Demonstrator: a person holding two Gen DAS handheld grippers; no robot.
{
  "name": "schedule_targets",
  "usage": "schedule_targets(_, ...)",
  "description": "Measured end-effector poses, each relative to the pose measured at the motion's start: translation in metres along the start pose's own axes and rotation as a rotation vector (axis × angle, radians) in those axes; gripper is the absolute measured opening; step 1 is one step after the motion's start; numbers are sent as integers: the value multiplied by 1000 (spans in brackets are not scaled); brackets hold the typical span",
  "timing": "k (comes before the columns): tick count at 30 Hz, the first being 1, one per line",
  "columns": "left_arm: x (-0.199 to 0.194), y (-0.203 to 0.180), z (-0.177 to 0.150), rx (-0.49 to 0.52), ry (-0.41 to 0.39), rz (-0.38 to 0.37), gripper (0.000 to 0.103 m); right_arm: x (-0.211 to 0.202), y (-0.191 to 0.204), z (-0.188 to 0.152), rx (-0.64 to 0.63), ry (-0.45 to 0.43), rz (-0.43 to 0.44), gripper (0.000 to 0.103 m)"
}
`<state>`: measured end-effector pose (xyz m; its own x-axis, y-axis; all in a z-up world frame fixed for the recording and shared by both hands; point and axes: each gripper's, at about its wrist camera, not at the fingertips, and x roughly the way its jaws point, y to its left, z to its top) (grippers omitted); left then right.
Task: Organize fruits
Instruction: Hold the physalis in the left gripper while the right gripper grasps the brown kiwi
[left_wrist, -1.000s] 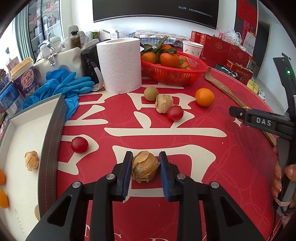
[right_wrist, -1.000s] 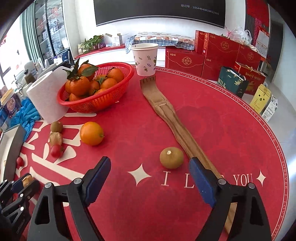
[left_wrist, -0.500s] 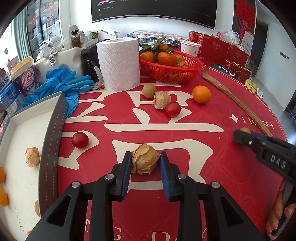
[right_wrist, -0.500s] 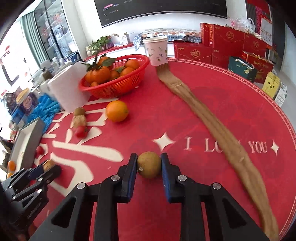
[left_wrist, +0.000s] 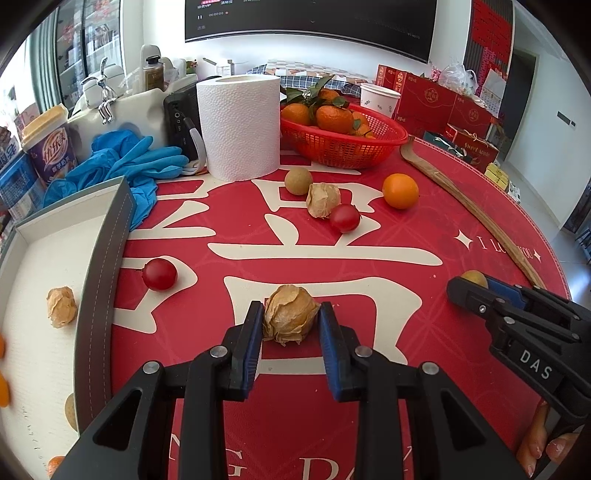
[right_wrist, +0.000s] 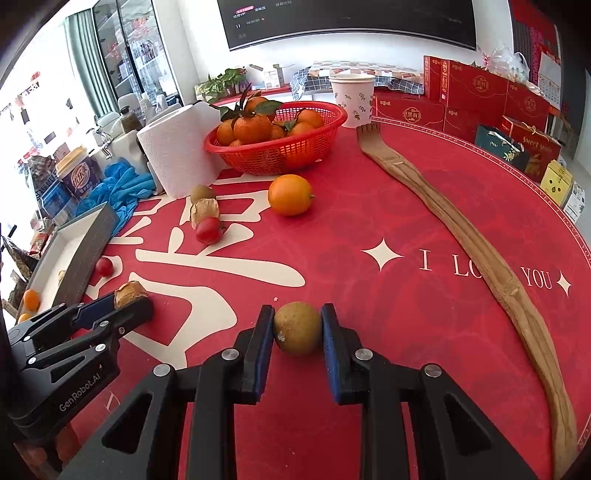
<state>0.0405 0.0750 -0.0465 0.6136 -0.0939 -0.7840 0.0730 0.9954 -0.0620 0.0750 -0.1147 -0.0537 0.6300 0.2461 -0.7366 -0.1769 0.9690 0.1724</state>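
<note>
My left gripper (left_wrist: 290, 321) is shut on a papery husked physalis (left_wrist: 290, 319) just above the red tablecloth. My right gripper (right_wrist: 297, 328) is shut on a round brown-green longan (right_wrist: 297, 328); it also shows in the left wrist view (left_wrist: 471, 277). The white box tray (left_wrist: 51, 266) at the left holds another physalis (left_wrist: 61, 306) and small orange fruits. Loose on the cloth are a cherry tomato (left_wrist: 159, 274), a longan (left_wrist: 297, 180), a physalis (left_wrist: 322, 199), a second tomato (left_wrist: 344, 218) and an orange (left_wrist: 400, 191).
A red basket of mandarins (left_wrist: 340, 136), a paper towel roll (left_wrist: 238, 125), blue gloves (left_wrist: 125, 162) and a paper cup (left_wrist: 379, 99) stand at the back. A long wooden back scratcher (right_wrist: 469, 236) lies along the right side. Red gift boxes (right_wrist: 476, 92) lie beyond the table.
One second ago my right gripper was open around the longan; it has shut on it and swung left. My left gripper keeps its hold on the physalis.
</note>
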Motion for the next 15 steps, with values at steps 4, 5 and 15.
schedule_targets(4,0,0,0,8,1,10,33,0,0,0,2,0,2,26)
schedule_targets(5,0,-1,0,7,1,9,33,0,0,0,1,0,2,26)
schedule_targets(15,0,0,0,6,0,7,33,-1,-1,-1,3,-1,1,26)
